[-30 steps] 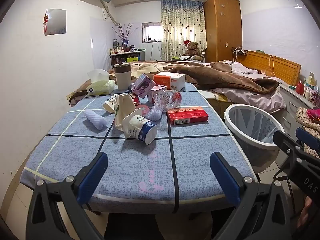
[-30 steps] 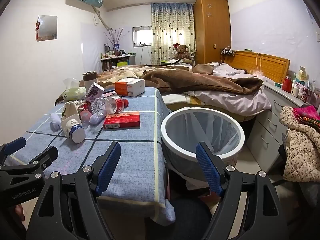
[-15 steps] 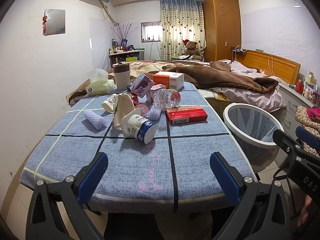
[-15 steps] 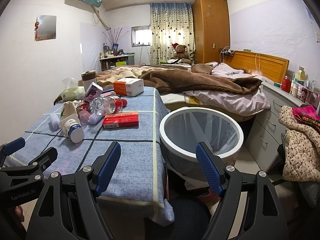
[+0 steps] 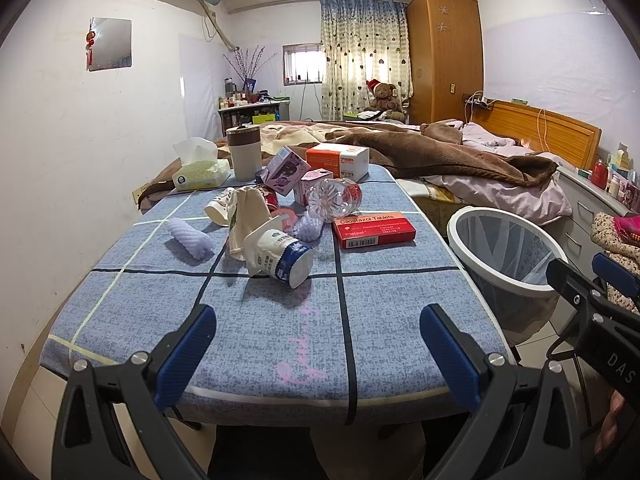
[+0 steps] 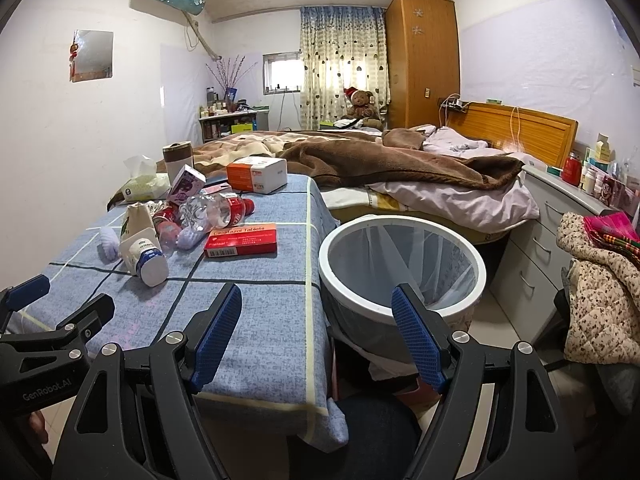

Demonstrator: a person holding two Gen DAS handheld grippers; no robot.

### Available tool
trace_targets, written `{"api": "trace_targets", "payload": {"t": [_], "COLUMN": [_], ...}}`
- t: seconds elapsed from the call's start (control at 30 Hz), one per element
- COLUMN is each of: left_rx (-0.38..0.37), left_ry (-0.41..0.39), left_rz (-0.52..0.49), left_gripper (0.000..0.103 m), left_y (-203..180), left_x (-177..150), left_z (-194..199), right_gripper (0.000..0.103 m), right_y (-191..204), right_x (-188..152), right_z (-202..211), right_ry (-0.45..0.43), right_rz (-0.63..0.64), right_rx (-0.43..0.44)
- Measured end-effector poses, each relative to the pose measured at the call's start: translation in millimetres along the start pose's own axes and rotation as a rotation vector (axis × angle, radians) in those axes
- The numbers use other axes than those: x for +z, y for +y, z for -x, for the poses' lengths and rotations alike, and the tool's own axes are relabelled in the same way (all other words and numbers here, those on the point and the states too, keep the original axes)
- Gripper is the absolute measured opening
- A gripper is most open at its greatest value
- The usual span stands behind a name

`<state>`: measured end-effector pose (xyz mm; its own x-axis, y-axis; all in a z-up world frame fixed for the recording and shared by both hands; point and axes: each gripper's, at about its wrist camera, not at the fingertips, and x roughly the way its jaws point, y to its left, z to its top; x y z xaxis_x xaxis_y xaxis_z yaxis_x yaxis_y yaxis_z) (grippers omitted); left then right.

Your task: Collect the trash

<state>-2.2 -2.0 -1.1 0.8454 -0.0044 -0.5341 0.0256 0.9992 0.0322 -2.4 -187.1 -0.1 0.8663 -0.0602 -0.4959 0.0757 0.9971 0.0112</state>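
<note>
Trash lies in a heap on the blue-clothed table (image 5: pixel 260 320): a white and blue cup on its side (image 5: pixel 286 258), a red tablet box (image 5: pixel 374 229), a clear plastic bottle (image 5: pixel 334 200), a purple box (image 5: pixel 284 170) and an orange and white box (image 5: pixel 338 161). A white-rimmed waste bin (image 5: pixel 508 248) stands right of the table and also shows in the right wrist view (image 6: pixel 402 268). My left gripper (image 5: pixel 316 344) is open and empty above the table's near edge. My right gripper (image 6: pixel 318 338) is open and empty by the table corner and bin.
A tissue box (image 5: pixel 200 170) and a lidded mug (image 5: pixel 243 153) stand at the table's far left. A bed with a brown blanket (image 5: pixel 440 160) lies behind. A grey drawer unit (image 6: pixel 560 216) and a floral jacket (image 6: pixel 600 292) are at the right.
Both grippers have drifted slightly; the views shift a little. Both stay open and nothing on the table has moved.
</note>
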Motion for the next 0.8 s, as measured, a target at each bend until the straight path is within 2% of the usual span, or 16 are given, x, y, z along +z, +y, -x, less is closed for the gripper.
{"api": "trace_targets", "payload": {"t": [0.8], "left_rx": [0.001], "left_ry": [-0.001], "left_rz": [0.000], "left_gripper": [0.103], "left_y": [2.4], "left_x": [1.3], "left_z": [-1.7], "right_gripper": [0.079], "right_y": [1.3], "right_x": [0.5], "right_z": [1.8], "right_ry": [-0.002], "right_rz": [0.003], "right_rx": [-0.003]}}
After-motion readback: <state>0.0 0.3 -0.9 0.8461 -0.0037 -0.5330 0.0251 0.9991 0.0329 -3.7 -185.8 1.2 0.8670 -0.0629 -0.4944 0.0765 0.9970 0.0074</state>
